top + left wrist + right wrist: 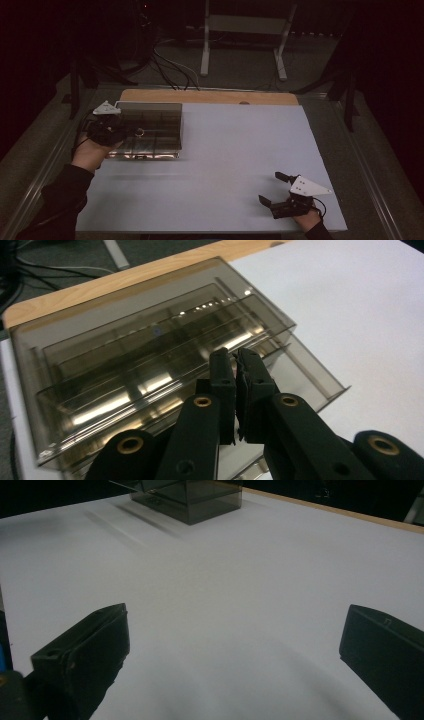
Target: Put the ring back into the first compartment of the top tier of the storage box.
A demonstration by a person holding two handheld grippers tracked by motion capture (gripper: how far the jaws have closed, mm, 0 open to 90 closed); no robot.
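A smoky see-through plastic box (155,131) with inner compartments sits at the far left of the pale sheet (225,160). My left gripper (127,131) reaches over the box's left part, held by a hand in a dark sleeve. In the left gripper view its jaws (235,362) stand shut above the box (140,355); I make out nothing clear between them. My right gripper (270,188) rests near the front right corner of the sheet. Its jaws (235,645) are spread wide with bare sheet between them. The box (192,495) is far ahead in the right gripper view.
The sheet covers a wooden tabletop whose bare strip (210,96) runs along the far edge. Behind the table, cables (170,65) lie on the dark floor and a white table frame (245,30) stands there. Dark floor surrounds the table.
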